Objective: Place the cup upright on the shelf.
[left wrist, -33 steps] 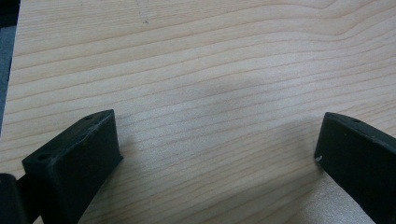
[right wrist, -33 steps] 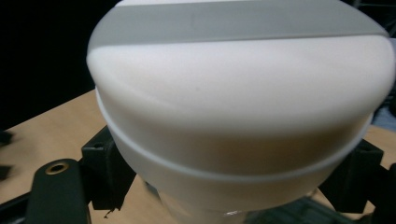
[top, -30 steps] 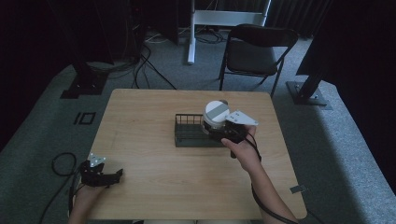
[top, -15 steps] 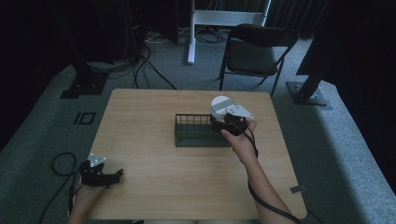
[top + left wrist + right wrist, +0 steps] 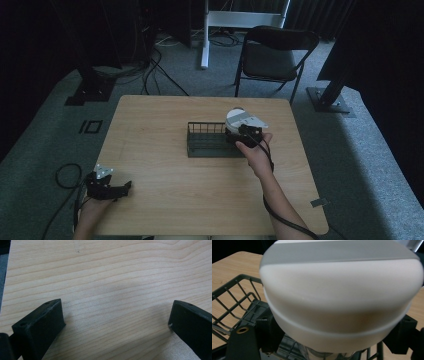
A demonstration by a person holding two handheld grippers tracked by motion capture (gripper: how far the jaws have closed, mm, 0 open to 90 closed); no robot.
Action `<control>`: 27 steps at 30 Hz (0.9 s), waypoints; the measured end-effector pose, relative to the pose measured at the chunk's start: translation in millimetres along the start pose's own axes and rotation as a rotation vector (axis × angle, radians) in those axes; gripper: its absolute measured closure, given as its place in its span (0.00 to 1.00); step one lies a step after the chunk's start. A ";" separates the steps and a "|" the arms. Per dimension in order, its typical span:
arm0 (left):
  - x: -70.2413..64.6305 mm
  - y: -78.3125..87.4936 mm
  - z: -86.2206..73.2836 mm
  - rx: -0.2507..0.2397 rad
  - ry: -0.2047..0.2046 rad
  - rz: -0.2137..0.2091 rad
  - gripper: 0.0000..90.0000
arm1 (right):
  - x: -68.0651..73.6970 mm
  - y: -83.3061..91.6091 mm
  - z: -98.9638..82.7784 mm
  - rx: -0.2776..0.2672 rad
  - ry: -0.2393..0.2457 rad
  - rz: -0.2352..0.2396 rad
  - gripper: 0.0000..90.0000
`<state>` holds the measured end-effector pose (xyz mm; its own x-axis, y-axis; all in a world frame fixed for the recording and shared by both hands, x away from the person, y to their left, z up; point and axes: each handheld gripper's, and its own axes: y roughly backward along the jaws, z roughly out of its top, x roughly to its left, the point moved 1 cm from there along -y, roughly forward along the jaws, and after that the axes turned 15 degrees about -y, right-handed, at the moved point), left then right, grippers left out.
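Note:
A white round bowl (image 5: 237, 118) with a grey band hangs tilted over the right end of a black wire rack (image 5: 206, 142) in the middle of the table. My right gripper (image 5: 243, 134) is shut on it from the near side. In the right gripper view the bowl (image 5: 339, 287) looms large, with a black jaw at each side of its lower part and the rack (image 5: 235, 302) below on the left. My left gripper (image 5: 120, 188) lies open at the table's front left corner. Its own view has the left gripper (image 5: 115, 315) wide apart over bare wood.
The wooden table (image 5: 165, 200) has its front edge close to the left hand. A folding chair (image 5: 272, 55) stands beyond the far edge, with cables and stand bases on the grey floor around.
The right gripper has carried the bowl slightly right, from over the rack's middle-right to its right end. The left gripper has stayed put.

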<state>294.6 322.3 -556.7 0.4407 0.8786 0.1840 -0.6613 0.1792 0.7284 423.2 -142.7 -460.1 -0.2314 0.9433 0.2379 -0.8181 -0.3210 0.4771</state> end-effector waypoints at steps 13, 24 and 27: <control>0.0 0.0 0.0 0.000 0.000 0.000 0.00 | -2.0 -9.9 -12.1 0.069 0.007 -0.011 0.20; 0.0 0.0 0.0 0.000 0.000 0.000 0.00 | -4.3 -9.7 -19.1 0.025 0.005 0.006 0.20; 0.0 0.0 0.0 0.000 0.000 0.000 0.00 | -5.8 -9.5 -18.7 0.022 0.010 0.025 0.20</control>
<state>294.5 322.3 -556.7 0.4409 0.8785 0.1840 -0.6613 0.1793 0.7284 422.4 -143.4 -481.8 -0.2570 0.9357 0.2417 -0.8002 -0.3463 0.4897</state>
